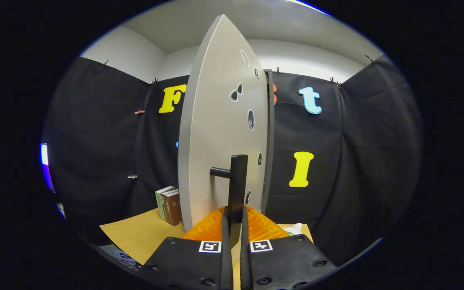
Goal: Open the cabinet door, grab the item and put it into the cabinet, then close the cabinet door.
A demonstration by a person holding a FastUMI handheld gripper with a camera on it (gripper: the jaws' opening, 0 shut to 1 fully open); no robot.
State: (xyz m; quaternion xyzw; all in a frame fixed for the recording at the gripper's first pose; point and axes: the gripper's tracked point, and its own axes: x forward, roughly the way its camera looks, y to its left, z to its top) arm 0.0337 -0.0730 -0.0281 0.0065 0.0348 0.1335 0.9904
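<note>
Now the gripper (235, 219) is nearly closed, both fingers clamping the dark handle (238, 181) of the grey cabinet door (220, 121).

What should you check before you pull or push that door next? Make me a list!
1. Fingers closed on the black handle: ok, both press its lower end.
2. Grip centred on the handle: ok, it sits between the fingers.
3. Cabinet door position: ok, it stands partly open, seen nearly edge-on.
4. Books out of the door's way: cannot tell, they stand close beside its lower edge.
5. Item already inside the cabinet: cannot tell, the door hides the inside.
</note>
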